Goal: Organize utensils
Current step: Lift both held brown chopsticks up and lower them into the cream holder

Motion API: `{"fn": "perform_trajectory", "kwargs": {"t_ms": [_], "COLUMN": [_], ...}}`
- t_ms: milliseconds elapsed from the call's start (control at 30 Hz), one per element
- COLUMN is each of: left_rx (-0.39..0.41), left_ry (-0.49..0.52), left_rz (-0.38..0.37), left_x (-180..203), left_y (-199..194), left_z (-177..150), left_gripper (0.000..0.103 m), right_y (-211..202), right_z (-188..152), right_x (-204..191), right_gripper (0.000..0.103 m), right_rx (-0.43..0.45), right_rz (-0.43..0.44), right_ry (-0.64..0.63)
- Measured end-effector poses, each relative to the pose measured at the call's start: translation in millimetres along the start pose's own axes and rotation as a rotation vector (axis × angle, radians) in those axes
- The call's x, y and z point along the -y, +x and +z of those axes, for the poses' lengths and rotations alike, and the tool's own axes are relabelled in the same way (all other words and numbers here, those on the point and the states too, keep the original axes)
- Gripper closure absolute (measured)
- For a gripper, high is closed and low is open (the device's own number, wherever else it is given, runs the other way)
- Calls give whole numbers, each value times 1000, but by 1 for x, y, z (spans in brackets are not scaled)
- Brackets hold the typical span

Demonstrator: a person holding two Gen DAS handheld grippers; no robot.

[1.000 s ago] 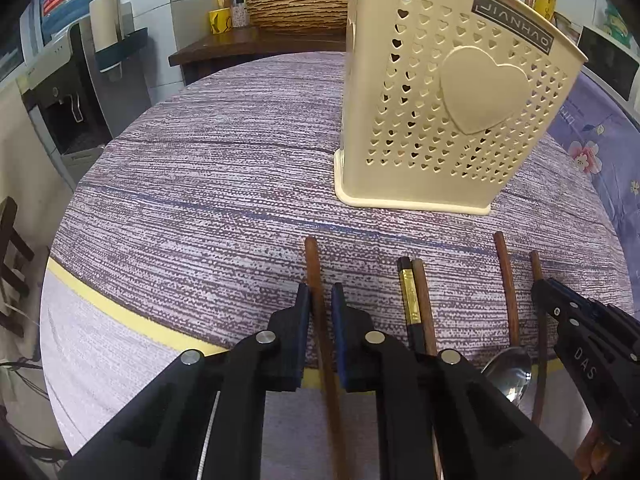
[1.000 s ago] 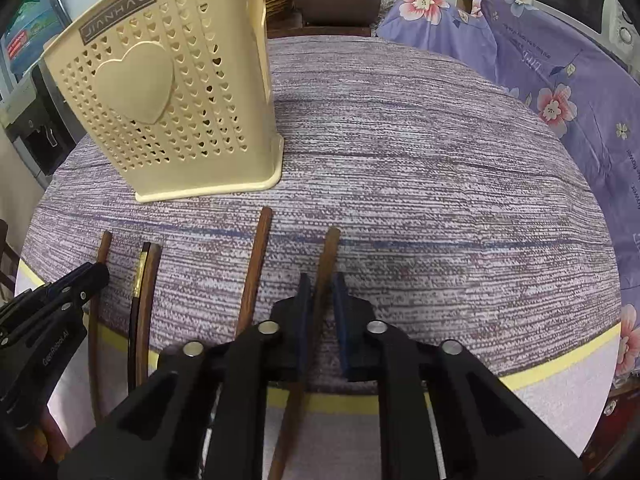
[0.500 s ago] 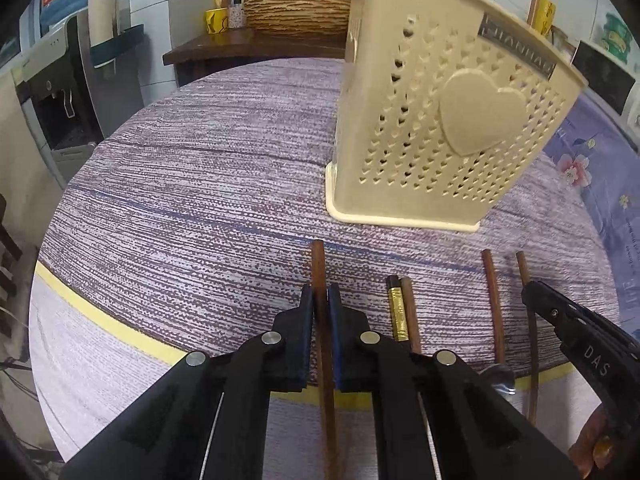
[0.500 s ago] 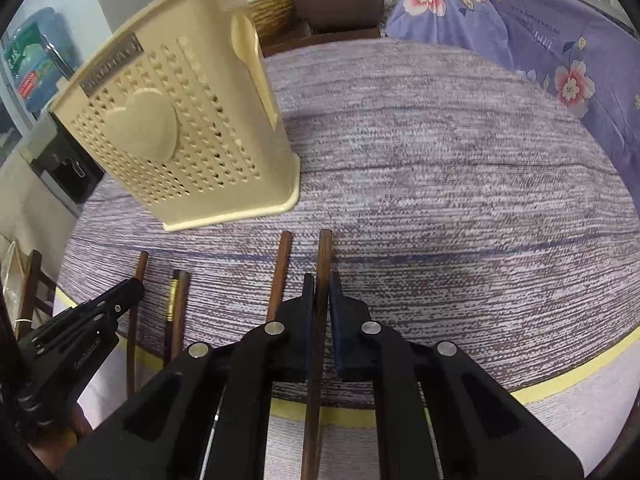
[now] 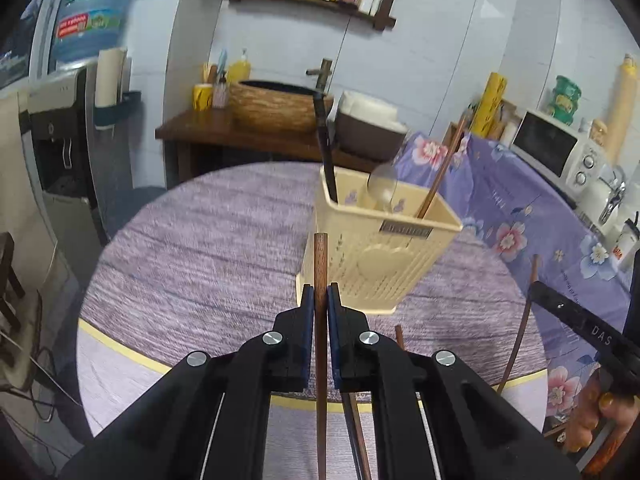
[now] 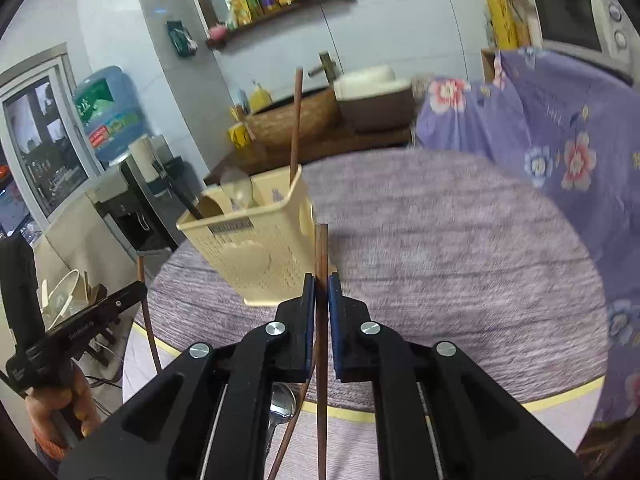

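My left gripper [image 5: 320, 294] is shut on a brown wooden chopstick [image 5: 320, 256], held raised above the table and pointing toward the cream perforated utensil holder [image 5: 380, 264]. My right gripper [image 6: 321, 284] is shut on another brown chopstick [image 6: 321, 248], also lifted, near the holder [image 6: 256, 256]. The holder contains a dark utensil [image 5: 325, 148], a clear spoon [image 5: 382, 184] and a chopstick [image 5: 440, 168]. More chopsticks [image 5: 398, 336] and a metal spoon [image 6: 282, 404] lie on the table below my grippers.
The round table has a purple striped cloth [image 5: 200, 248] with a yellow border. A flowered purple cloth [image 5: 520, 216] covers a counter on the right with a microwave [image 5: 556, 152]. A wooden side table with a woven basket [image 5: 276, 106] stands behind. A water dispenser [image 5: 60, 128] is at left.
Both grippers have lifted their chopsticks off the table and risen, so the views now look over the holder's open top. Each stays shut on its chopstick.
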State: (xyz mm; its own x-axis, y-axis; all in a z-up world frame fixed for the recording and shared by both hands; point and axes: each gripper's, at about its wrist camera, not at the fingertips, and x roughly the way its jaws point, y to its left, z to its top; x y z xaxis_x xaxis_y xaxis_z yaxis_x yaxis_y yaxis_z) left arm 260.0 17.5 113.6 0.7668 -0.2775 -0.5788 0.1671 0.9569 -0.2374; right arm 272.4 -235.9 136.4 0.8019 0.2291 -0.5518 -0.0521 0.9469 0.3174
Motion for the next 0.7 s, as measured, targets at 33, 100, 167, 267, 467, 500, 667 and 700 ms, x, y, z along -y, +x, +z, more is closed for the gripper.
{"fn": "perform_trajectory", "kwargs": {"t_ms": [33,100,167,267,467,500,667,700], "left_rx": [10,35,47,62,74,75,79,83], "left_ry": [3,9,7,16,30,32,28,28], "left_rz": [-2,1,-1,3,13,13,4,6], "left_x": [-1,-2,-5,-5,-6,-6,-8,-8], "left_y": [-3,-11,-13,-18,-20,-21,-24,-25], "left_z": [4,12,17,21,23,22,24,25], "left_gripper": [95,95,95,95,95,95,95,95], "right_y": [-7,-18,-25,-29,-29,-29,-32,-32], "right_z": [5,14,19,23,23,23,25,26], "right_x": [0,1,0,-3,-4,-4,-3,-3], "right_gripper": [95,95,95,95,96,96,96,96], "right_rx": [12,30,39,46,42,40,43,46], "right_rz": [6,9,0,-4,-9,-6,-5,-4], "right_ry": [-2,-14,-26,-50,-70,-70,-78,-80]}}
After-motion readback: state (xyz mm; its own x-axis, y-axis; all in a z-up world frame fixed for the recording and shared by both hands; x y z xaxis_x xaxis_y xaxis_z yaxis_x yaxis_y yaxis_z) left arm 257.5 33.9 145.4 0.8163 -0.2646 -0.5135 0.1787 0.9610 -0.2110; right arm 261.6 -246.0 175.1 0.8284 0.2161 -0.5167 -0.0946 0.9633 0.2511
